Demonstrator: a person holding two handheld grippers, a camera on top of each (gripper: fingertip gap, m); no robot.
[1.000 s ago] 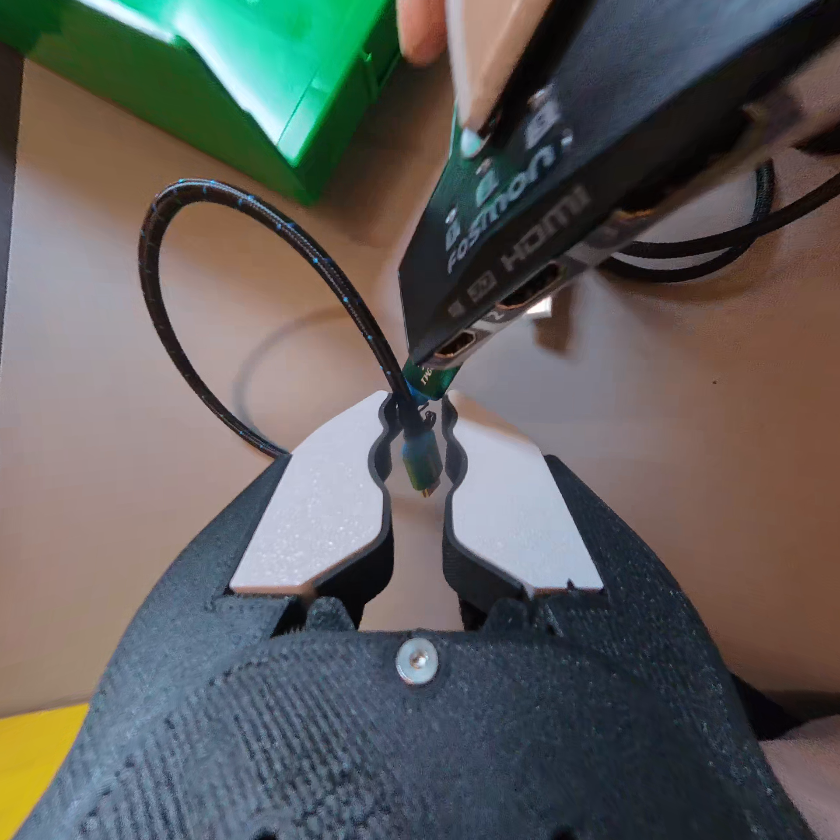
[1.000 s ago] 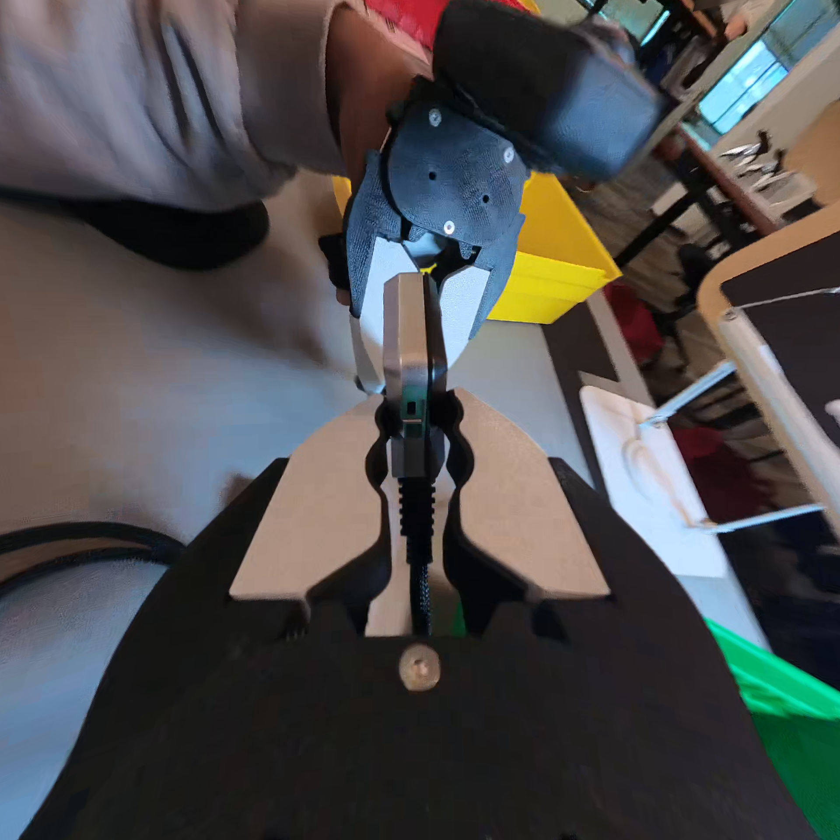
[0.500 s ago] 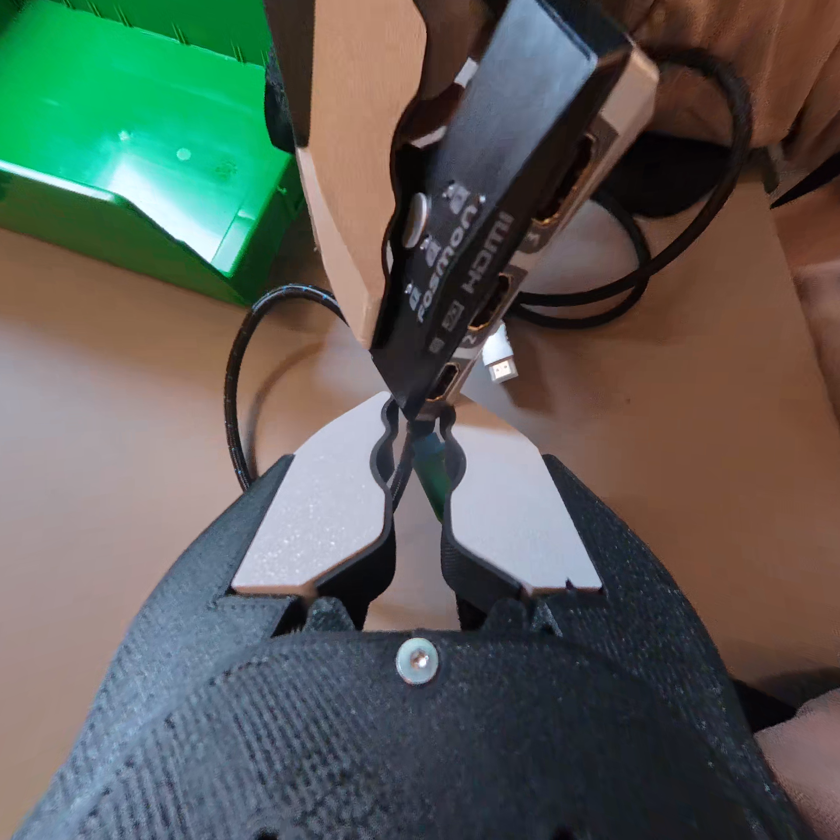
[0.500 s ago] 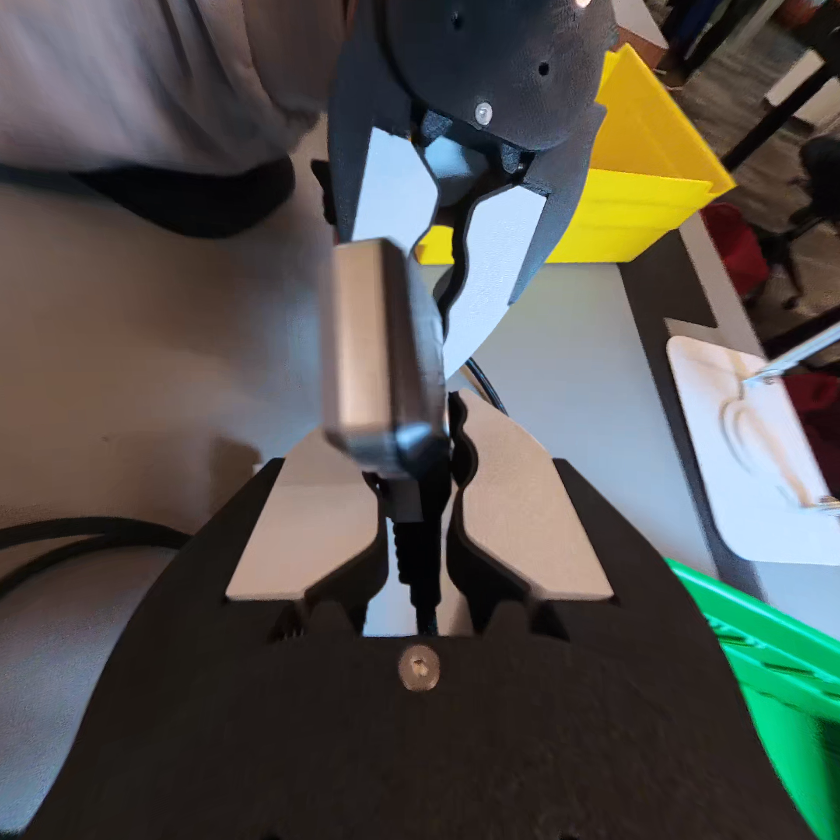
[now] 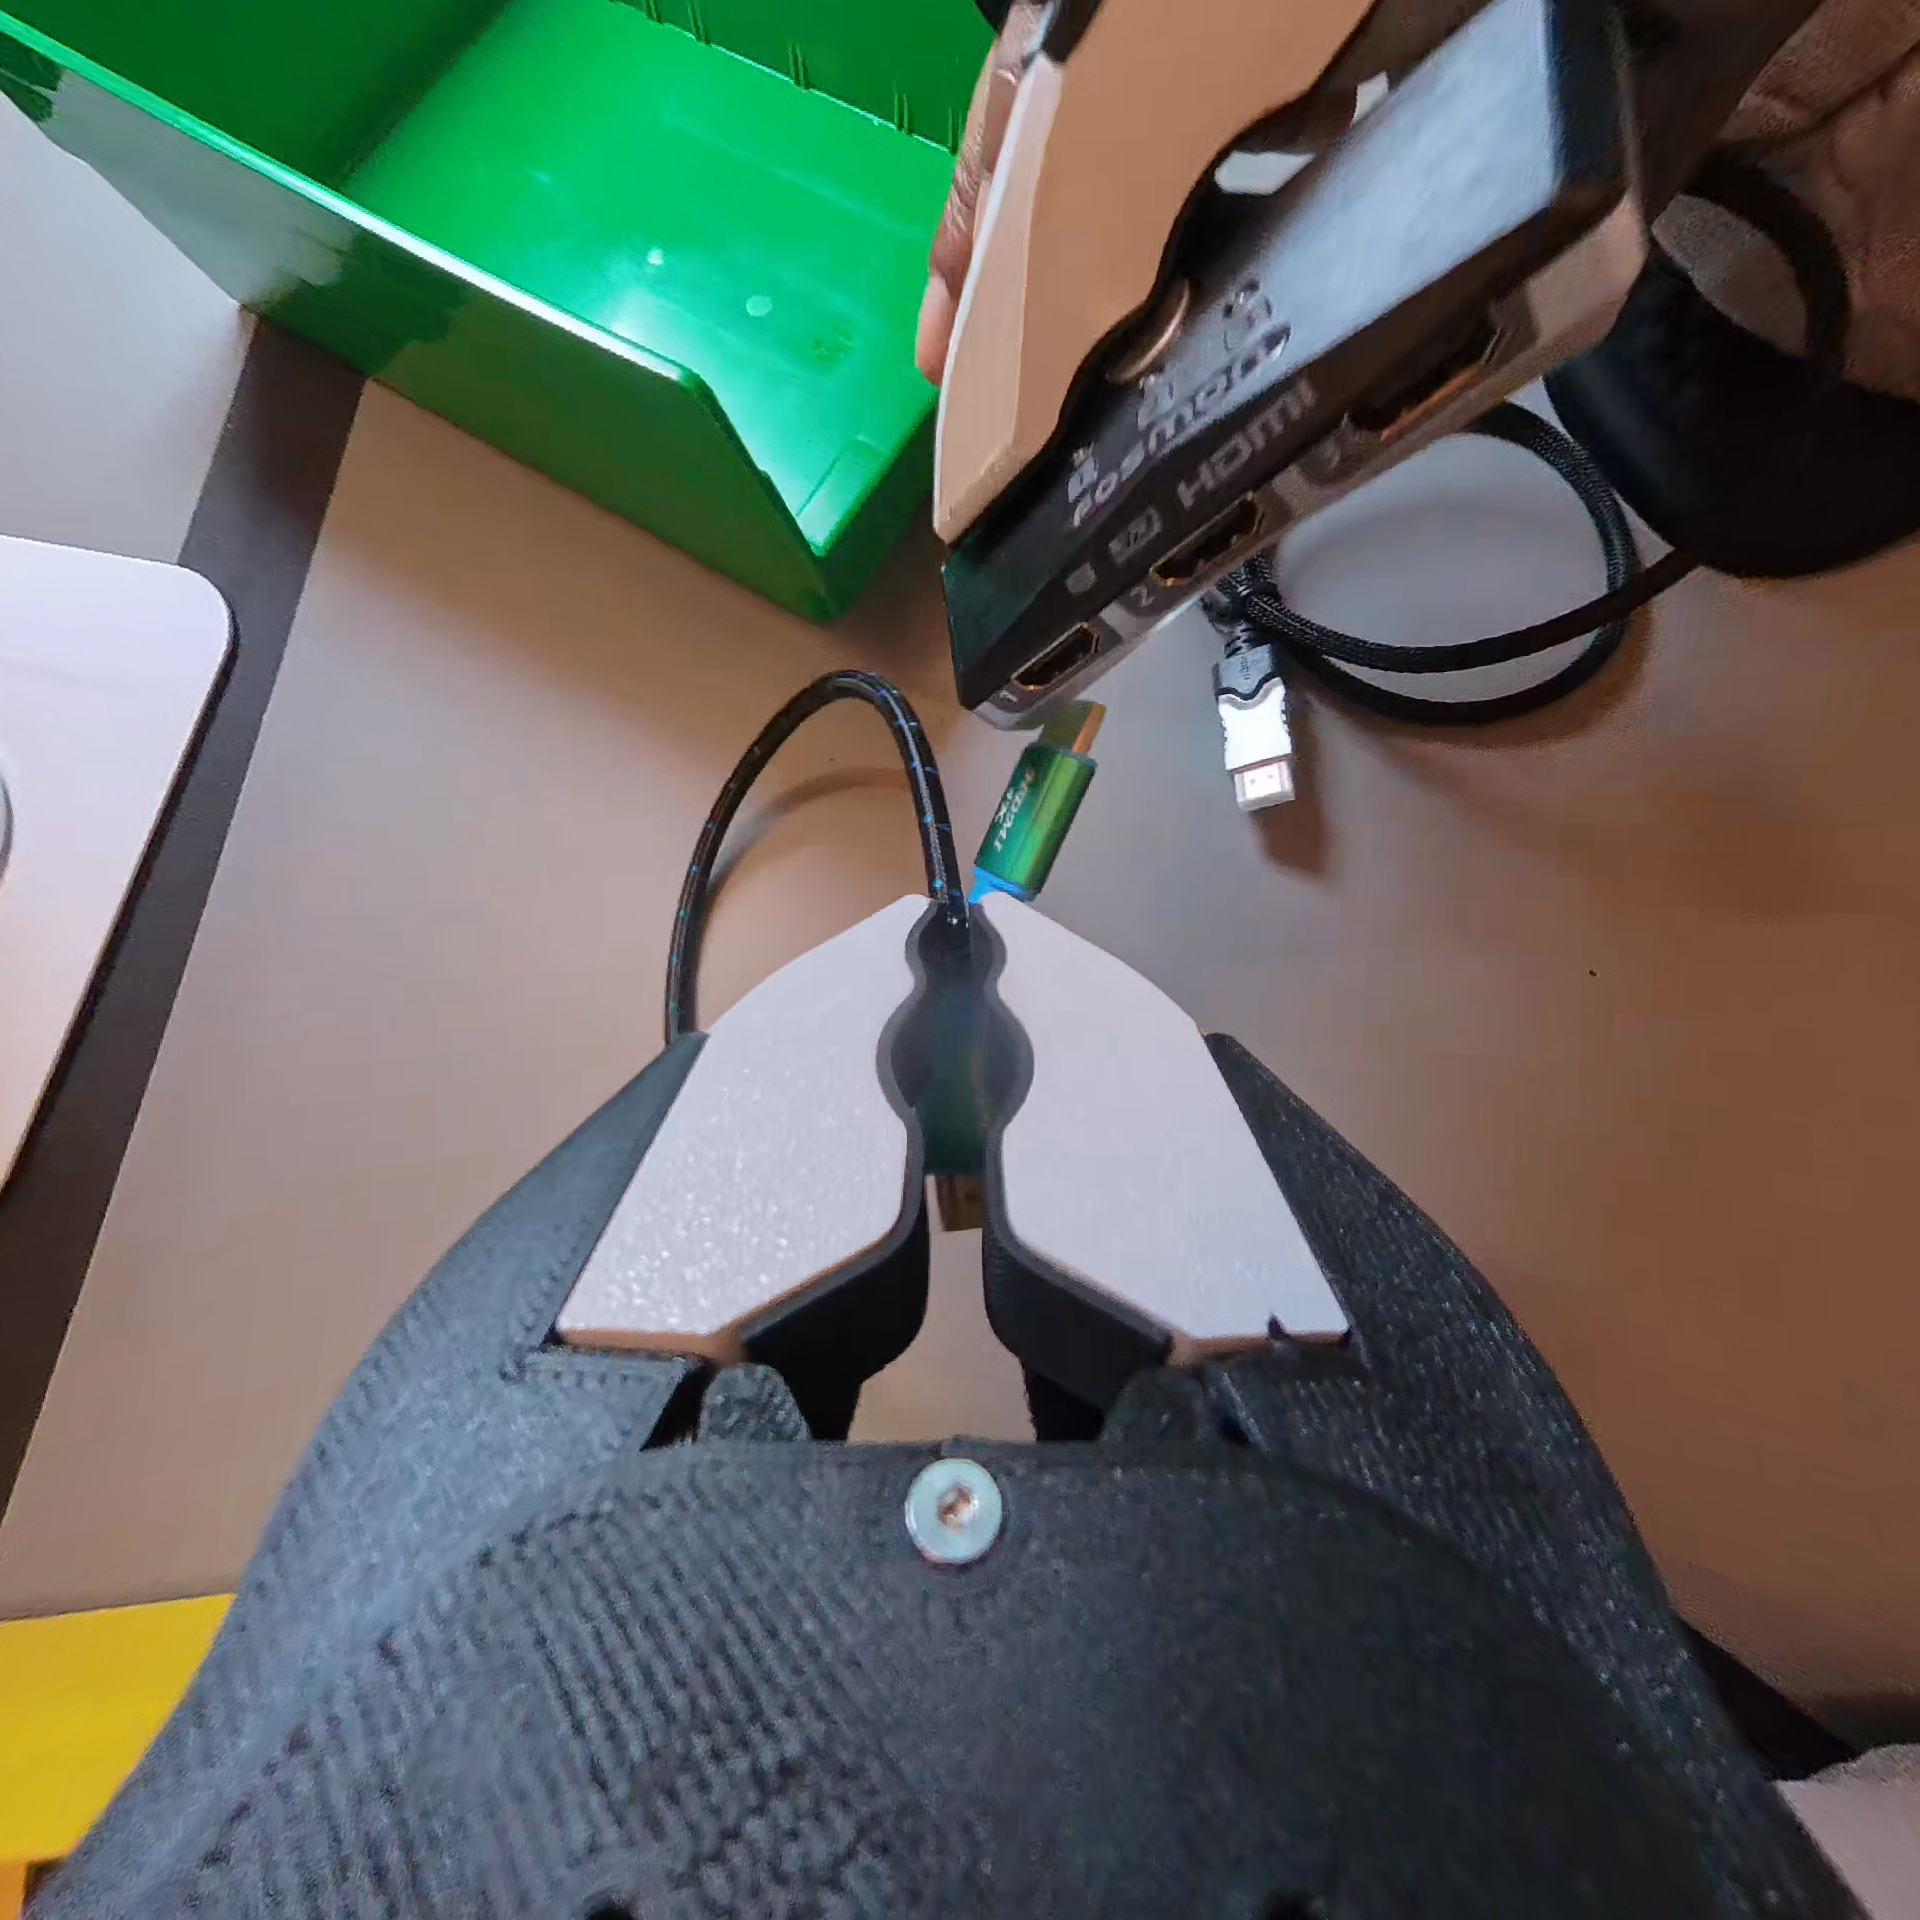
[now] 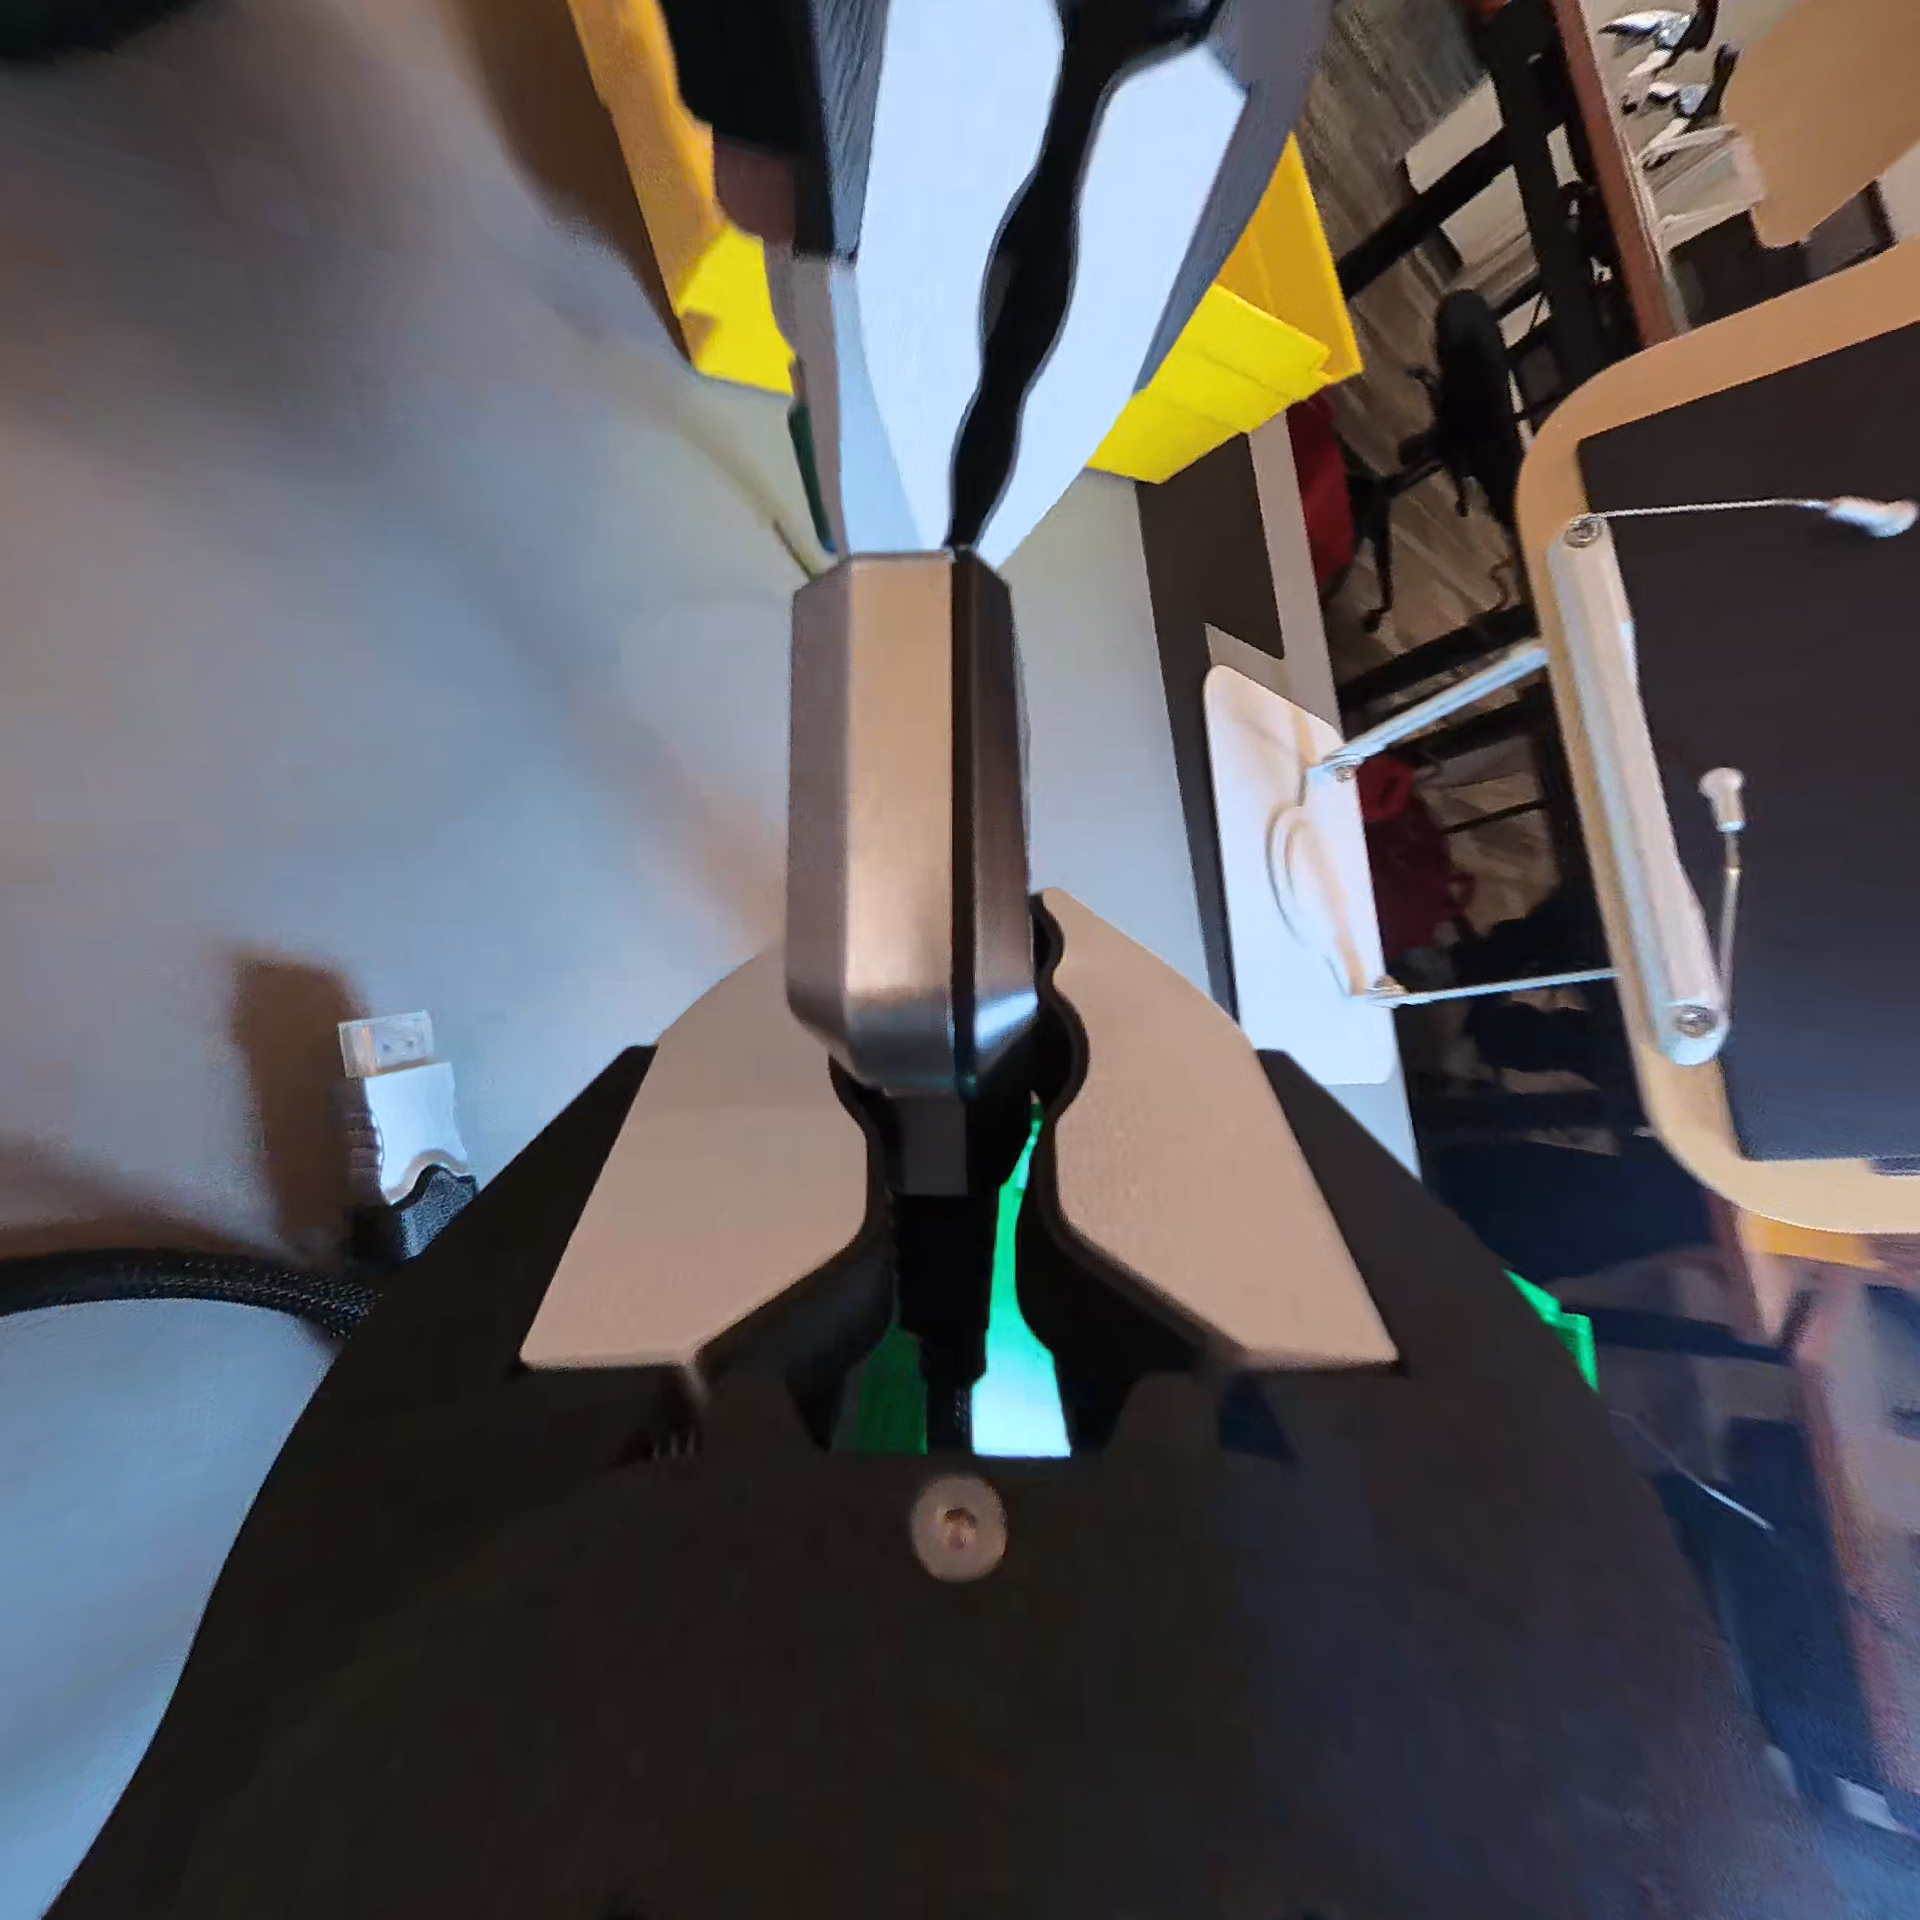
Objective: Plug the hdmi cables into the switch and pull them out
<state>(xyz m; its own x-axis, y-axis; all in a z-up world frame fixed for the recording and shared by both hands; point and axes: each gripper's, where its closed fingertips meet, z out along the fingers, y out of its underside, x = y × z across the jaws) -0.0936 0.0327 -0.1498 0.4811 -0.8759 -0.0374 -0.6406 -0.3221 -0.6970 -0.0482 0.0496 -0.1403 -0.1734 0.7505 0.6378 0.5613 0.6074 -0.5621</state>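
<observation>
My left gripper (image 5: 956, 909) is shut on the green HDMI cable. One green plug (image 5: 1034, 821) sticks out past the fingertips, its gold tip a short gap below the nearest port of the black switch (image 5: 1226, 436). A second green plug (image 5: 956, 1143) shows in the gap between the fingers. The braided cable (image 5: 831, 691) loops off the tips. My right gripper (image 6: 925, 935) is shut on the switch (image 6: 883, 810) and holds it above the table. A black plug (image 6: 925, 1143) enters the switch's near end. The left gripper (image 6: 961, 520) shows blurred just beyond the switch.
A white HDMI plug (image 5: 1257, 748) on a black braided cable lies on the table under the switch; it also shows in the right wrist view (image 6: 400, 1091). A green bin (image 5: 582, 260) stands behind. A yellow bin (image 6: 1226, 384) and a white tray (image 6: 1288, 852) sit nearby. Tip to tip, the grippers are about 6 centimetres apart.
The switch has drawn up and away from my left fingertips. The green plug, hidden under its corner before, now stands free and points at the nearest port.
</observation>
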